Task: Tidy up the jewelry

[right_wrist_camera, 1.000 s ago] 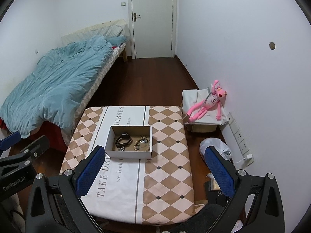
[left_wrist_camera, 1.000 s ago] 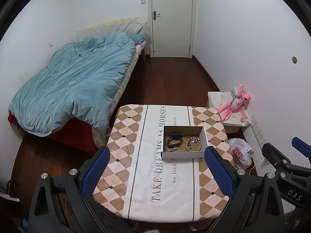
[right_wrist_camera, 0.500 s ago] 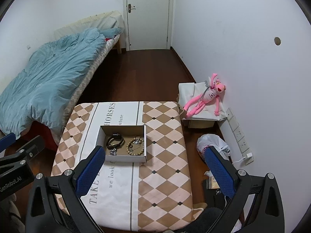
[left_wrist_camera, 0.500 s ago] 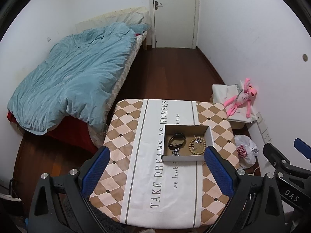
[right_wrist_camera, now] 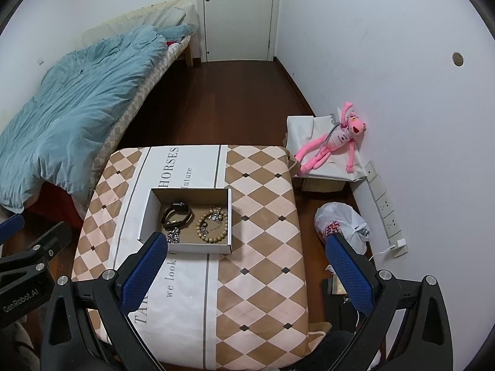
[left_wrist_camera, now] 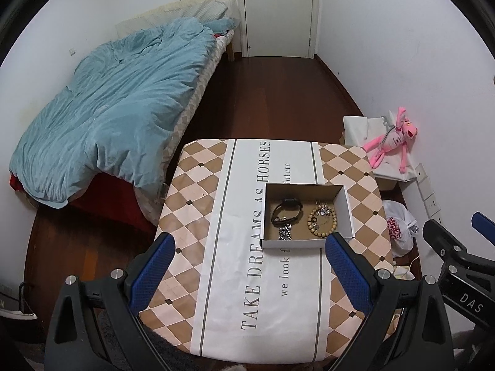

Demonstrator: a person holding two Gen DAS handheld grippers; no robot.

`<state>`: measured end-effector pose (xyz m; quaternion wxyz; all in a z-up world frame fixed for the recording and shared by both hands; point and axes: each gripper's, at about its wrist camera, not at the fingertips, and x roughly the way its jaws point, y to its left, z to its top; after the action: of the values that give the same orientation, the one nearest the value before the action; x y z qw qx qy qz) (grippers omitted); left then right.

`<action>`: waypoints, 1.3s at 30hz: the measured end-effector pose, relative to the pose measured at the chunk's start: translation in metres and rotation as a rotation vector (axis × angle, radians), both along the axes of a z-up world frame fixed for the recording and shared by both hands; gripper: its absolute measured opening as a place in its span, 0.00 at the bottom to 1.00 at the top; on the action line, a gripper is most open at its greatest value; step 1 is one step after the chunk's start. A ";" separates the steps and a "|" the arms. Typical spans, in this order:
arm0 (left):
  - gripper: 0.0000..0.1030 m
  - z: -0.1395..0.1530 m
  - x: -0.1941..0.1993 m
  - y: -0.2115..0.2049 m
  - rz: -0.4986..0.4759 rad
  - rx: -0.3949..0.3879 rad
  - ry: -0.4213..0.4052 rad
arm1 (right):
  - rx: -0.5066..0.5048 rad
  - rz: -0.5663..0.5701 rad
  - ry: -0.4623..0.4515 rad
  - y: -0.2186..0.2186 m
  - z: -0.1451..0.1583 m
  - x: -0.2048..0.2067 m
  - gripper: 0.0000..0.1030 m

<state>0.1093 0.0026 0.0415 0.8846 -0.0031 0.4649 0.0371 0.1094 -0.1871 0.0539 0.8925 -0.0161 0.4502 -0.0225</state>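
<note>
Left wrist view: tablecloth [left_wrist_camera: 247, 278] reads "TAKE DREAMS AS HORSES".

Open cardboard box [left_wrist_camera: 304, 242] of jewelry, sitting right of centre in the left wrist view and left of centre in the right wrist view.

The shallow box has white outer walls and a brown inside, with its top open. In its left half lies a black strap bracelet [left_wrist_camera: 286, 211], coiled into a loop, with a silver chain [left_wrist_camera: 285, 232] just below it by the near wall. In the right half lies a ring of tan wooden beads [left_wrist_camera: 321, 223], flat, with small silver pieces [left_wrist_camera: 322, 211] at its upper edge.
</note>
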 end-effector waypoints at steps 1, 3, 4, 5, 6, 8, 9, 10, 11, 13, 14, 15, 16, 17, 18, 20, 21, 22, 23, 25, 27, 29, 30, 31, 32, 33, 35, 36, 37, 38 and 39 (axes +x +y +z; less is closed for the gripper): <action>0.96 0.000 0.000 0.000 -0.002 -0.001 0.000 | 0.002 0.001 0.001 0.000 0.000 0.000 1.00; 0.96 -0.001 0.001 0.001 -0.002 -0.004 0.000 | 0.000 0.000 0.000 -0.001 0.000 0.000 1.00; 0.96 -0.002 0.001 0.001 -0.004 -0.007 0.000 | 0.000 0.001 0.000 0.000 0.000 0.000 1.00; 0.96 -0.002 0.001 0.001 -0.007 -0.008 0.001 | 0.004 0.001 0.002 -0.001 0.000 0.000 1.00; 0.96 -0.003 0.001 0.000 -0.011 -0.009 0.001 | 0.004 0.001 0.000 -0.001 0.000 0.000 1.00; 0.96 -0.003 0.001 -0.001 -0.015 -0.007 0.000 | 0.002 0.001 0.000 -0.001 0.001 0.000 1.00; 0.96 -0.003 0.001 -0.001 -0.016 -0.006 -0.001 | 0.004 0.001 0.001 -0.001 0.001 0.000 1.00; 0.96 -0.003 0.000 -0.001 -0.019 -0.006 -0.003 | 0.007 0.001 0.001 -0.001 0.001 -0.001 1.00; 0.96 -0.002 0.000 -0.001 -0.020 -0.005 -0.006 | 0.007 0.002 0.001 0.000 0.001 -0.001 1.00; 0.96 -0.003 0.001 -0.001 -0.022 -0.005 -0.007 | 0.006 0.003 0.002 0.000 0.001 -0.001 1.00; 0.96 -0.004 0.001 0.000 -0.023 -0.010 -0.004 | 0.006 0.003 0.003 0.000 0.001 -0.001 1.00; 0.96 -0.003 0.000 -0.001 -0.023 -0.012 -0.003 | 0.004 0.003 0.003 0.000 0.001 -0.001 1.00; 0.96 -0.003 0.000 -0.001 -0.024 -0.012 -0.002 | 0.003 0.003 0.004 0.000 0.001 -0.001 1.00; 0.96 -0.003 0.000 -0.001 -0.025 -0.011 -0.003 | 0.006 0.004 0.005 0.000 0.001 -0.001 1.00; 0.96 -0.003 0.000 -0.001 -0.024 -0.010 -0.001 | 0.006 0.004 0.005 0.000 0.001 -0.001 1.00; 0.96 -0.004 0.000 -0.001 -0.027 -0.013 0.001 | 0.002 0.004 0.004 0.000 0.001 -0.001 1.00; 0.96 -0.004 0.000 -0.001 -0.027 -0.013 0.001 | 0.006 0.004 0.006 0.000 0.000 -0.001 1.00; 0.96 -0.005 0.000 -0.001 -0.027 -0.014 0.003 | 0.005 0.005 0.007 0.000 0.000 -0.001 1.00; 0.96 -0.006 0.000 0.000 -0.029 -0.015 0.004 | 0.004 0.005 0.008 0.000 0.000 -0.001 1.00; 0.96 -0.008 -0.001 0.000 -0.027 -0.015 0.007 | 0.006 0.007 0.011 0.000 -0.001 -0.001 1.00; 0.96 -0.008 0.000 0.001 -0.029 -0.015 0.008 | 0.004 0.007 0.011 0.000 -0.002 0.000 1.00; 0.96 -0.009 0.000 0.001 -0.031 -0.017 0.009 | 0.005 0.008 0.014 0.000 -0.003 -0.001 1.00; 0.96 -0.009 0.000 0.001 -0.033 -0.017 0.007 | 0.004 0.007 0.015 -0.001 -0.003 0.000 1.00; 0.96 -0.009 0.000 0.001 -0.034 -0.017 0.006 | 0.002 0.007 0.014 0.000 -0.003 0.000 1.00; 0.96 -0.010 0.000 0.001 -0.035 -0.017 0.006 | 0.003 0.006 0.015 0.000 -0.004 -0.001 1.00; 0.96 -0.010 0.001 0.001 -0.037 -0.019 0.007 | 0.003 0.006 0.015 0.000 -0.003 -0.001 1.00; 0.96 -0.010 0.001 0.001 -0.041 -0.023 0.010 | 0.002 0.006 0.015 -0.001 -0.004 -0.001 1.00; 0.96 -0.010 0.002 0.000 -0.043 -0.023 0.010 | 0.001 0.006 0.016 -0.001 -0.004 -0.001 1.00; 0.96 -0.010 0.002 -0.001 -0.044 -0.021 0.010 | 0.000 0.005 0.016 -0.001 -0.005 -0.001 1.00; 0.96 -0.011 0.002 -0.001 -0.044 -0.022 0.011 | 0.000 0.004 0.017 -0.002 -0.005 -0.001 1.00; 0.96 -0.010 0.002 -0.001 -0.044 -0.025 0.012 | 0.000 0.004 0.018 -0.002 -0.005 -0.001 1.00</action>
<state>0.1112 0.0018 0.0312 0.8822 -0.0038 0.4708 0.0117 0.1081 -0.1893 0.0488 0.8885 -0.0173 0.4581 -0.0205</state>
